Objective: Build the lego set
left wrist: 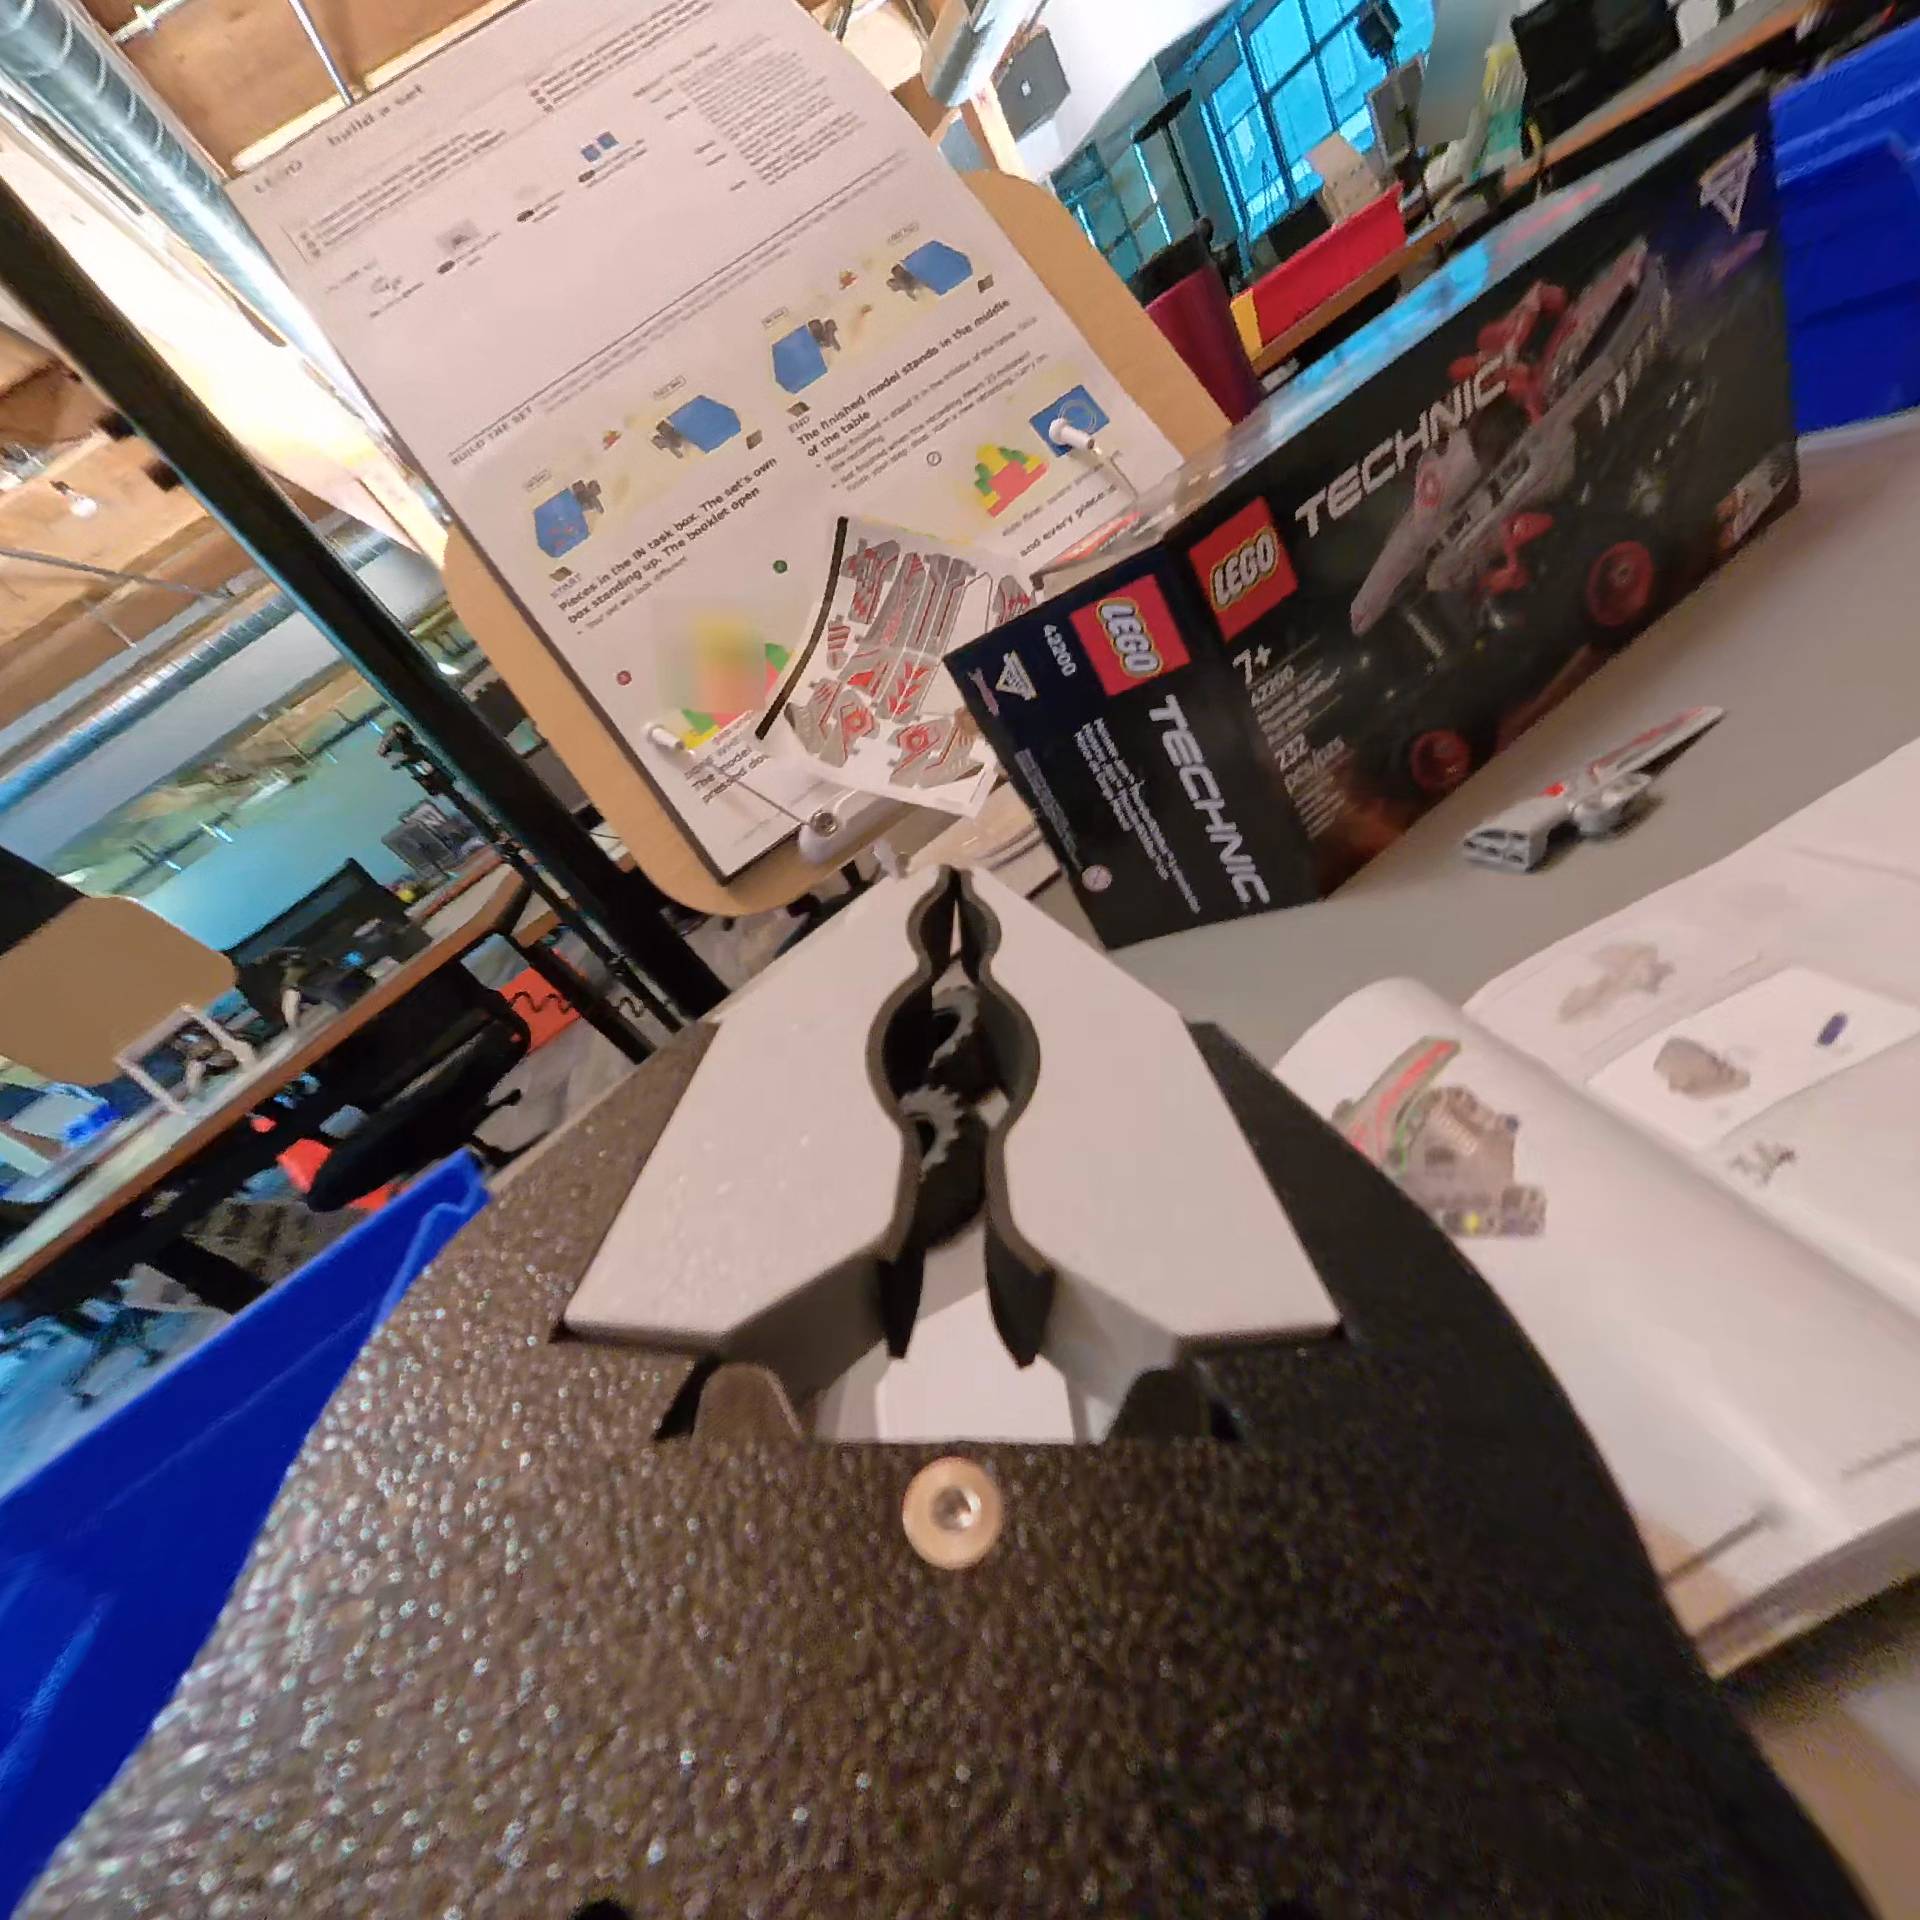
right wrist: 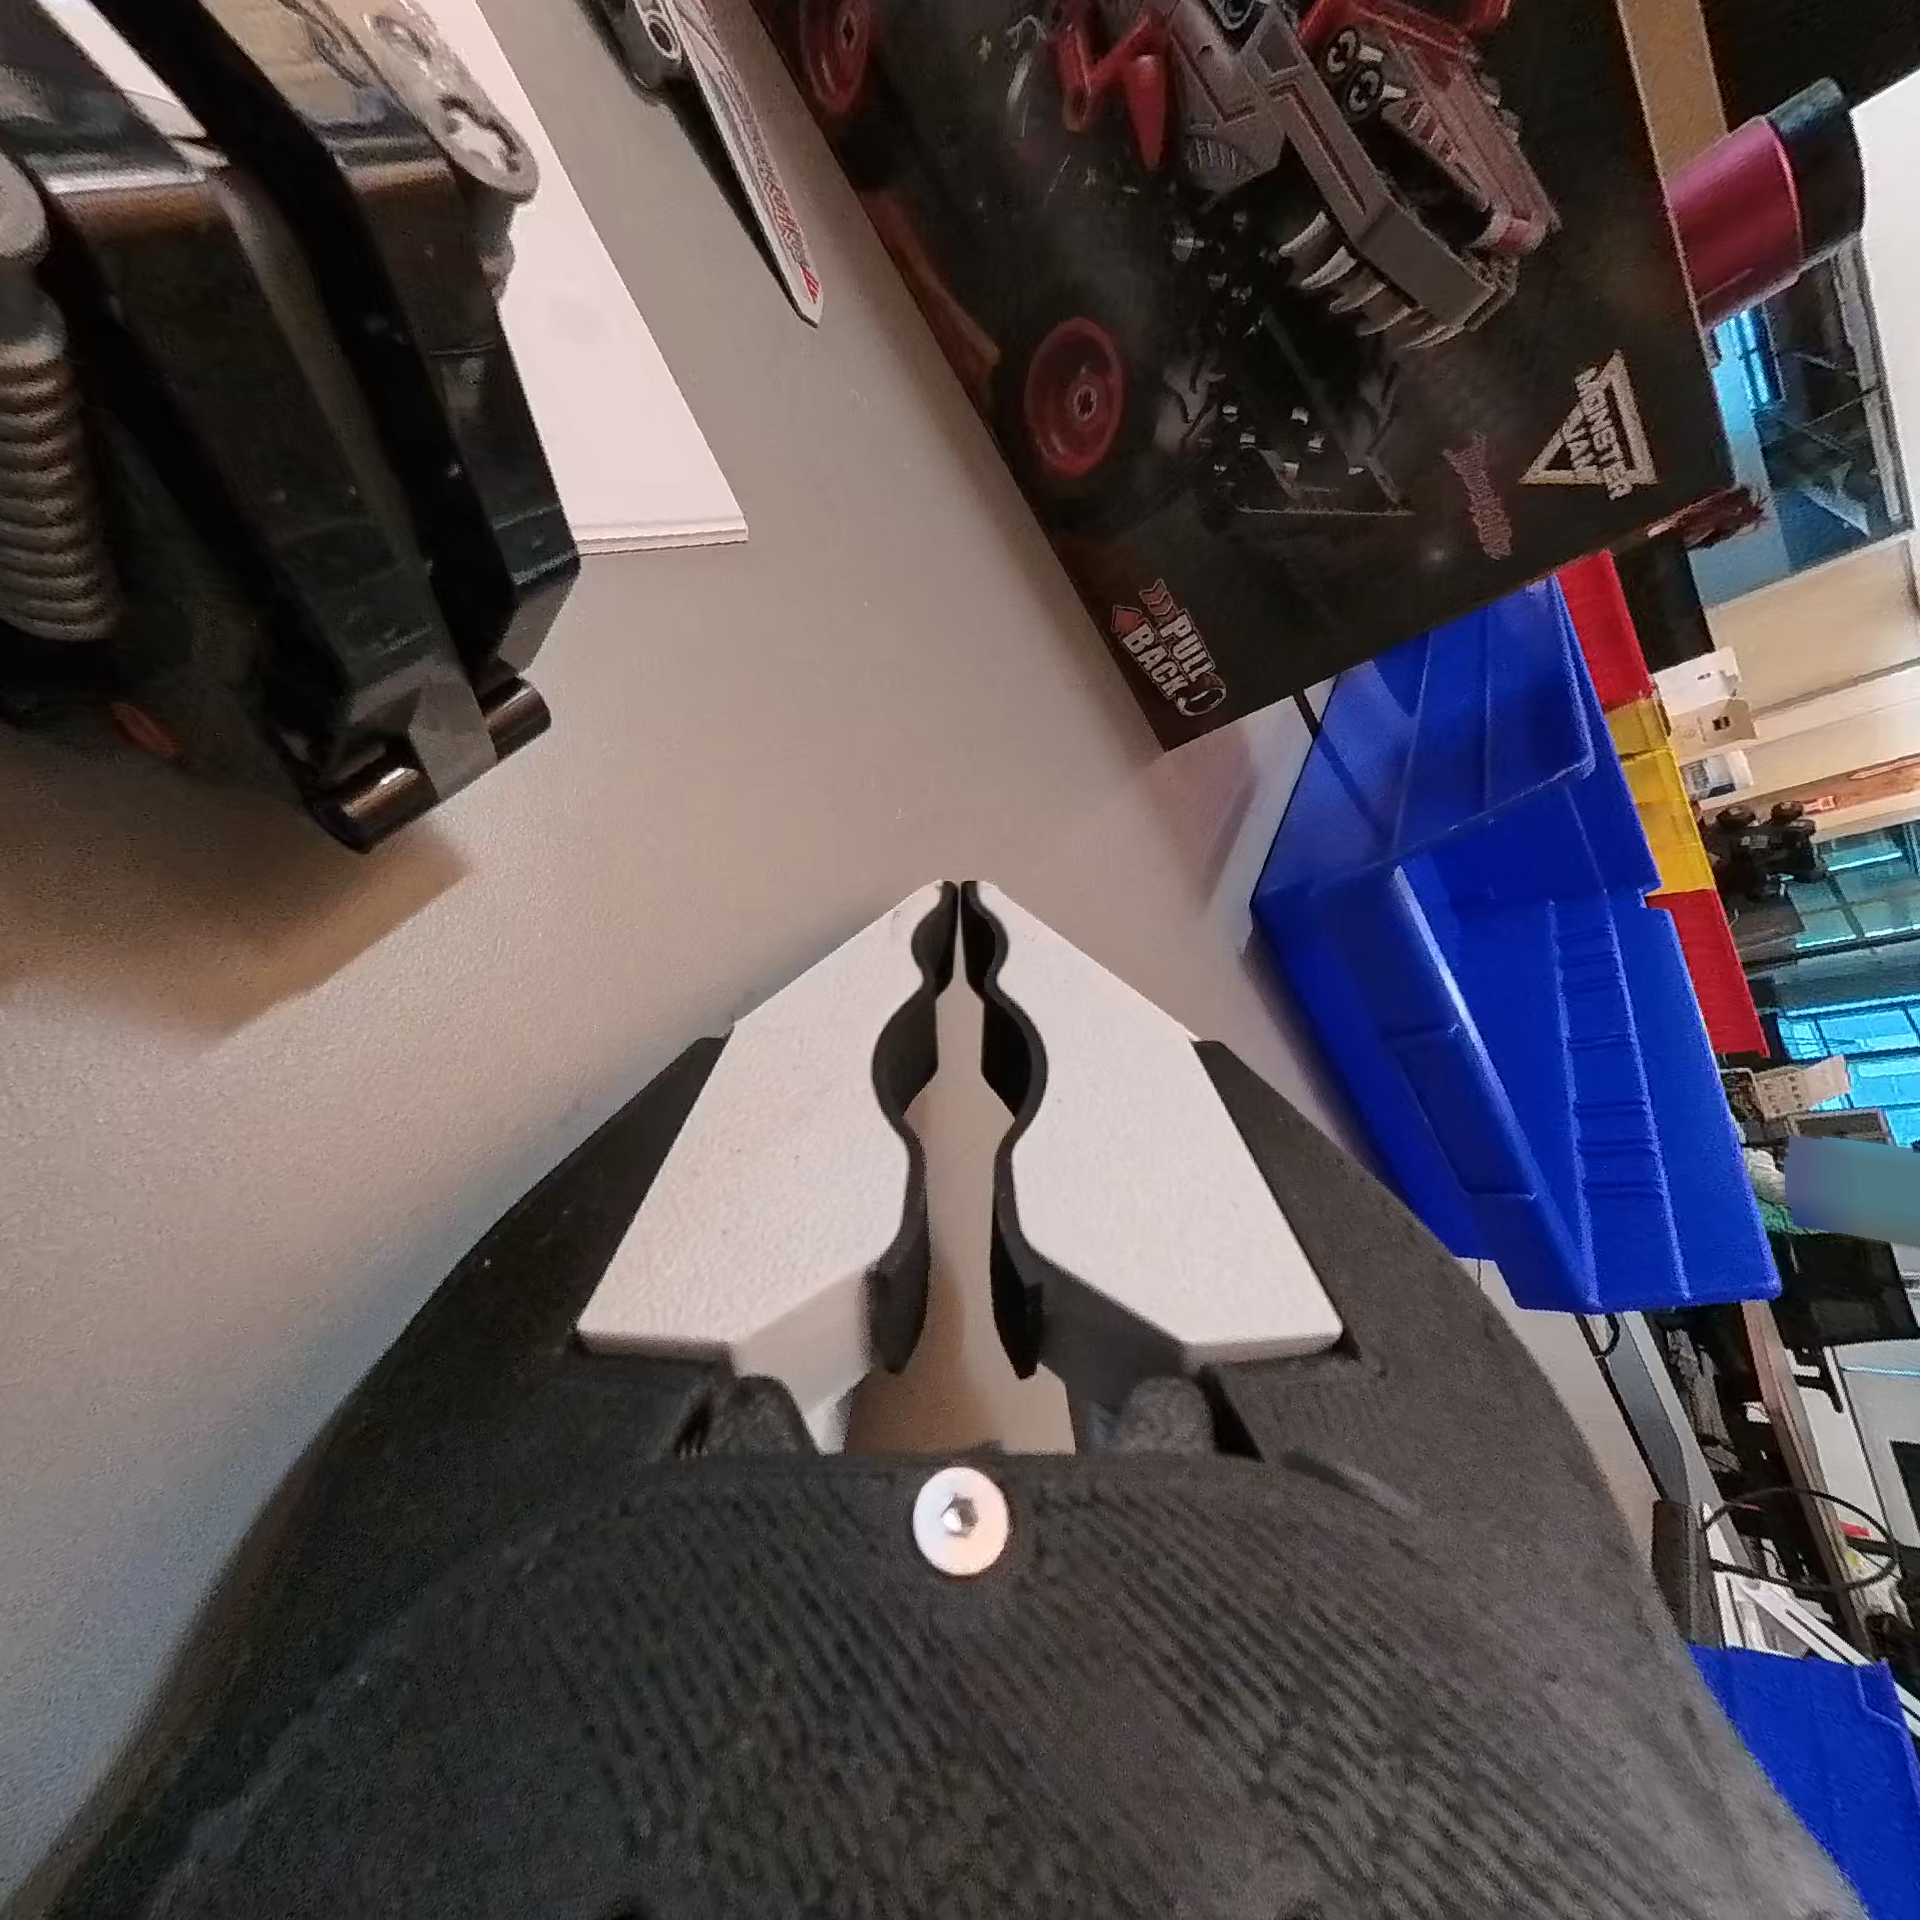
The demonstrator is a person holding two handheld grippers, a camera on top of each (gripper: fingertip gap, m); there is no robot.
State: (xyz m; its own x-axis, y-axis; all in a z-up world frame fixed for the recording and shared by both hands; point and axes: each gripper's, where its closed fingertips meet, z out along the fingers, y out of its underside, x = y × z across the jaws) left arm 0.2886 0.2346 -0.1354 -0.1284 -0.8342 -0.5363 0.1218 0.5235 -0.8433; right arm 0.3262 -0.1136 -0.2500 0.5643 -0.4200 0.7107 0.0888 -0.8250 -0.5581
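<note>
My left gripper (left wrist: 954, 883) is shut, its tips meeting, and is raised and pointed towards the set's box (left wrist: 1455, 582). Something dark with pale jagged marks shows in the hollow behind the pads; I cannot tell what it is. A sticker sheet (left wrist: 894, 665) hangs just beyond the tips; I cannot tell whether it touches them. My right gripper (right wrist: 956, 888) is shut with only bare table showing between its fingers. The left gripper's black body (right wrist: 260, 416) shows at the upper left of the right wrist view. A grey and red built part (left wrist: 1590, 790) lies on the table by the box and also shows in the right wrist view (right wrist: 748, 135).
The open booklet (left wrist: 1558, 1247) lies on the grey table (left wrist: 1714, 644) at the right. An instruction board (left wrist: 675, 343) stands behind the sticker sheet. Blue bins (right wrist: 1507, 987) stand past the box (right wrist: 1299, 312). Another blue bin (left wrist: 156, 1507) is at my lower left. One gripper's finger ends stand about 35 centimetres off the other's.
</note>
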